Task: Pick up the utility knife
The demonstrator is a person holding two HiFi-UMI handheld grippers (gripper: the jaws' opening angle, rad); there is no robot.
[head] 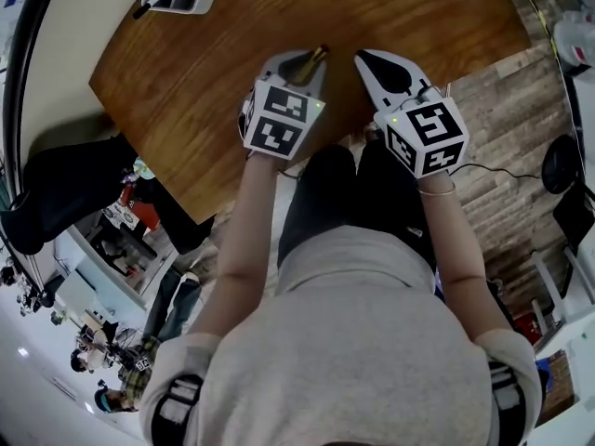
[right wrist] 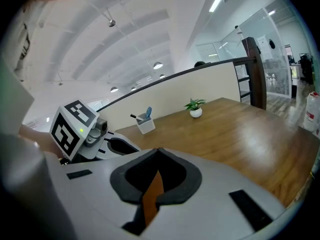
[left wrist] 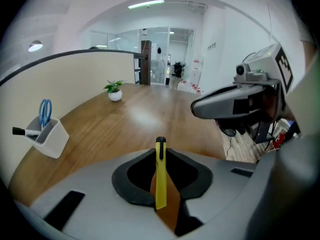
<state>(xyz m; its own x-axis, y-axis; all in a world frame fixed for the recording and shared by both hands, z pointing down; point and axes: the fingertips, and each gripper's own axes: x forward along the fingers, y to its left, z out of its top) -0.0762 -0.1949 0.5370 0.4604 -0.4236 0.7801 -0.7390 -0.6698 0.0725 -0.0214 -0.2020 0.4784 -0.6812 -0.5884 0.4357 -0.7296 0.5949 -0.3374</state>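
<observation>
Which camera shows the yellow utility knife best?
The left gripper view: the utility knife shows close up, clamped between the left tongs. The head view shows only its tip past those tongs; the right gripper view shows none of it.

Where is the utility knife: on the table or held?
Held: the left claw clamps the yellow utility knife between its jaws.

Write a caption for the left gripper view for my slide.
Left gripper clamps a yellow utility knife over the wooden table.
</observation>
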